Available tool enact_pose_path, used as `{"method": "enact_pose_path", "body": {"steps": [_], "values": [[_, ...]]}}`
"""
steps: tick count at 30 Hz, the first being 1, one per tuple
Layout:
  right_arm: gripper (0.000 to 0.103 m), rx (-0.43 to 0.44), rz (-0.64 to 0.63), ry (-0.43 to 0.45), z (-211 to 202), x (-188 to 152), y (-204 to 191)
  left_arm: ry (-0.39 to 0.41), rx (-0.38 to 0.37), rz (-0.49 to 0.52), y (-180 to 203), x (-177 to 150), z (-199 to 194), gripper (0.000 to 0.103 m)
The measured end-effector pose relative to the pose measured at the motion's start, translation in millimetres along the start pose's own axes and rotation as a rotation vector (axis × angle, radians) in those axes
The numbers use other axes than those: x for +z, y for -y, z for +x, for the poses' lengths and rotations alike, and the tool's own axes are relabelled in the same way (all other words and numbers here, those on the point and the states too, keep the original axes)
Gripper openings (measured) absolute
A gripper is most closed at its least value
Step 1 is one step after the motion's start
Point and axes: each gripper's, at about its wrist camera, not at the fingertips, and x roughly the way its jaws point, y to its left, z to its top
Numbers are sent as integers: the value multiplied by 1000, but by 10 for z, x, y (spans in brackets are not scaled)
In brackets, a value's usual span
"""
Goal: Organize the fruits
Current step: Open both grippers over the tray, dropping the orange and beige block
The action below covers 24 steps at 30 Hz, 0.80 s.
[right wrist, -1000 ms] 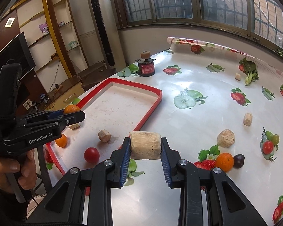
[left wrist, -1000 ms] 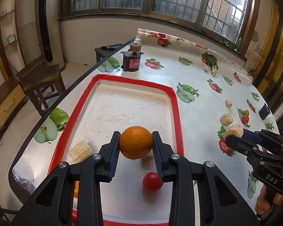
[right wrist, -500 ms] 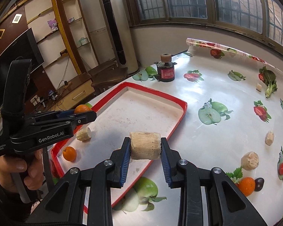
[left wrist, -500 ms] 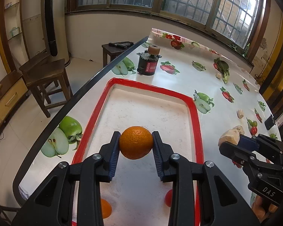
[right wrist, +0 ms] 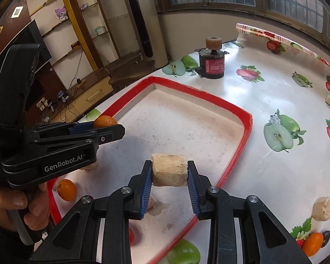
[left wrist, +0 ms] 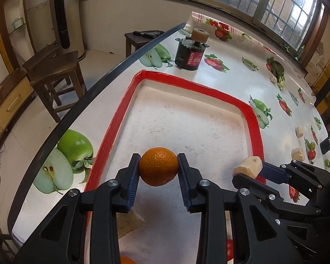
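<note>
The left gripper [left wrist: 158, 169] has its jaws closed across the middle of a firm, light, roll-prone orange [left wrist: 158, 166] above the red-rimmed tray [left wrist: 255, 129] on the bench, while the right gripper [right wrist: 169, 173] clamps a stiff, rough beige chunk [right wrist: 169, 173] by its flat ends.

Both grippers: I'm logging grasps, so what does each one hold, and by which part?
Left gripper clamps an orange by its opposite sides. Right gripper clamps a tan cylindrical chunk by its two ends.

Both wrist views close above table, angled down past own fingers; share red-rimmed tray [left wrist: 254, 129] [right wrist: 245, 129], black motor [left wrist: 190, 54] [right wrist: 212, 66].
</note>
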Motion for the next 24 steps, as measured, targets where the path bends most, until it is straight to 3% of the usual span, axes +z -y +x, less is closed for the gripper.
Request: {"method": "enact_pose_path", "body": {"steps": [9, 10, 12, 14, 17, 23, 24], "values": [[32, -13, -11, -47, 254, -58, 5, -44, 8, -26, -47, -13, 172, 32], [33, -14, -11, -52, 275, -61, 11, -46, 12, -28, -56, -15, 168, 33], [33, -17, -12, -48, 274, -68, 10, -47, 27, -37, -69, -6, 167, 46], [35, -29, -13, -47, 259, -65, 8, -38, 15, -55, -91, -7, 132, 47], [42, -34, -16, -24, 155, -63, -2, -21, 14, -57, -95, -8, 34, 48], [43, -33, 7, 54, -275, -102, 40, 30, -1, -54, 5, -47, -248, 49], [44, -34, 17, 70, -366, -122, 67, 38, -1, -52, 36, -60, -295, 52]]}}
